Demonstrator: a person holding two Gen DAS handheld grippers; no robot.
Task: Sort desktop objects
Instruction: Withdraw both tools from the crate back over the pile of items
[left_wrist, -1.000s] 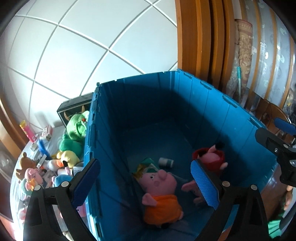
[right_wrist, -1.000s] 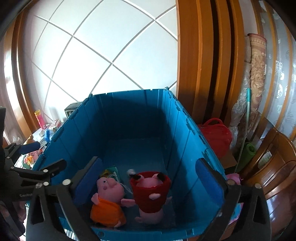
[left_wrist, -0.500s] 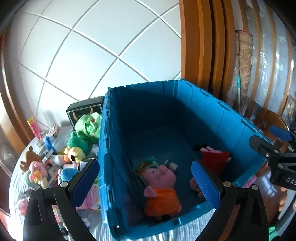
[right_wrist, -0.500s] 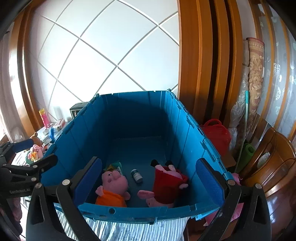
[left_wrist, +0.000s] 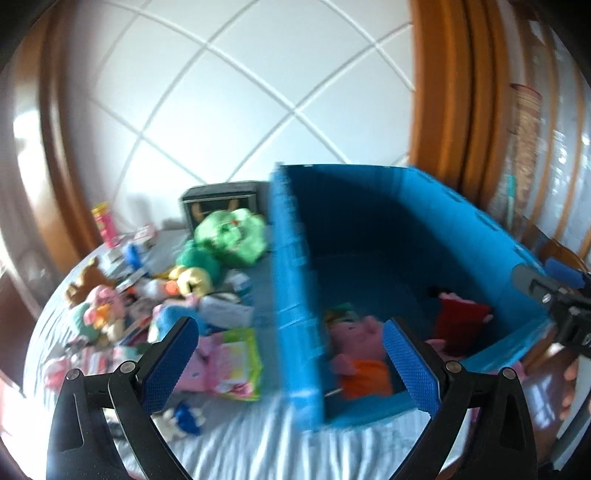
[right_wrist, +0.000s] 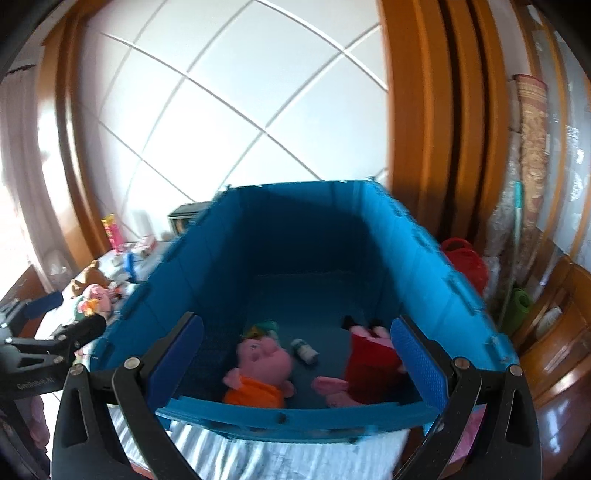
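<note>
In the left wrist view, the left gripper (left_wrist: 288, 363) is hovering with its jaws spread wide and nothing between them, straddling the near left wall of the blue bin (left_wrist: 295, 295). Left of the bin, a heap of toys is still lying on the surface (left_wrist: 258, 443): a green plush (left_wrist: 231, 236), a yellow plush (left_wrist: 192, 282), a pink plush (left_wrist: 105, 301), a brown bear (left_wrist: 86, 277) and a pink-and-green packet (left_wrist: 236, 360), among blurred smaller items. By that heap, most of the sorting is still waiting.

In the right wrist view, the right gripper (right_wrist: 295, 363) is also gaping empty above the bin's near rim (right_wrist: 280, 417). Inside are lying a pig in orange (right_wrist: 260, 369), a pig in red (right_wrist: 365, 363), a small bottle (right_wrist: 304, 349) and a greenish item (right_wrist: 264, 328) behind the orange pig. Only these few things are looking done; I judge the task to be early on.
</note>
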